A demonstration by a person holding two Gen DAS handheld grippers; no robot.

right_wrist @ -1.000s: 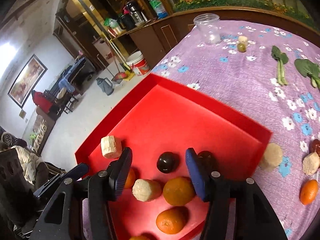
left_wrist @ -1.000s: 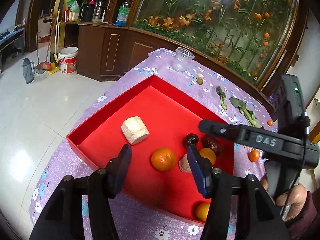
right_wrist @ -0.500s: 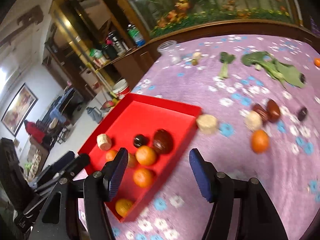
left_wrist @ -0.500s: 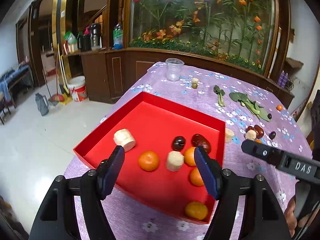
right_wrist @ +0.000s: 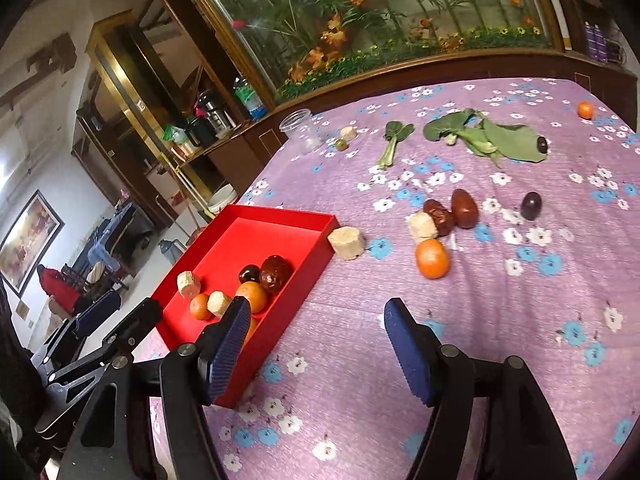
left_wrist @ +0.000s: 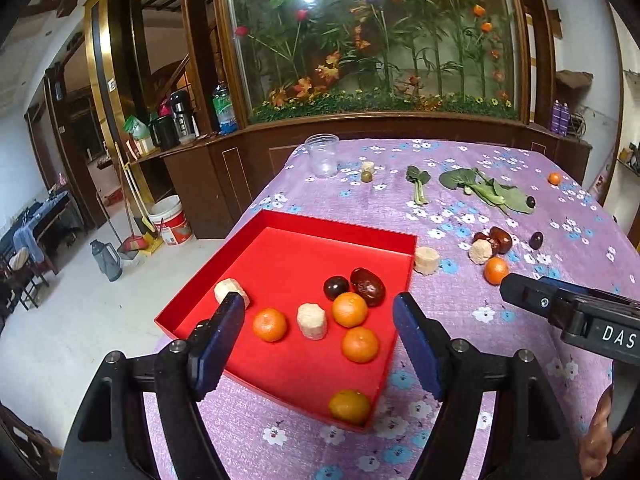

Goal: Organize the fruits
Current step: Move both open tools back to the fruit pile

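A red tray on the purple flowered cloth holds several oranges, pale cut chunks, a red date and a dark plum. My left gripper is open and empty above the tray's near edge. My right gripper is open and empty over the cloth right of the tray. Loose on the cloth lie an orange, a pale chunk, another chunk, two dates and a dark plum.
Leafy greens and a small green stalk lie at the back. A clear plastic cup stands at the far left corner with a small olive beside it. A far orange sits at the back right. The table edge drops to the floor on the left.
Both grippers have pulled back and up from the tray. My right gripper has swung right, from over the tray to over the cloth with the loose fruit.
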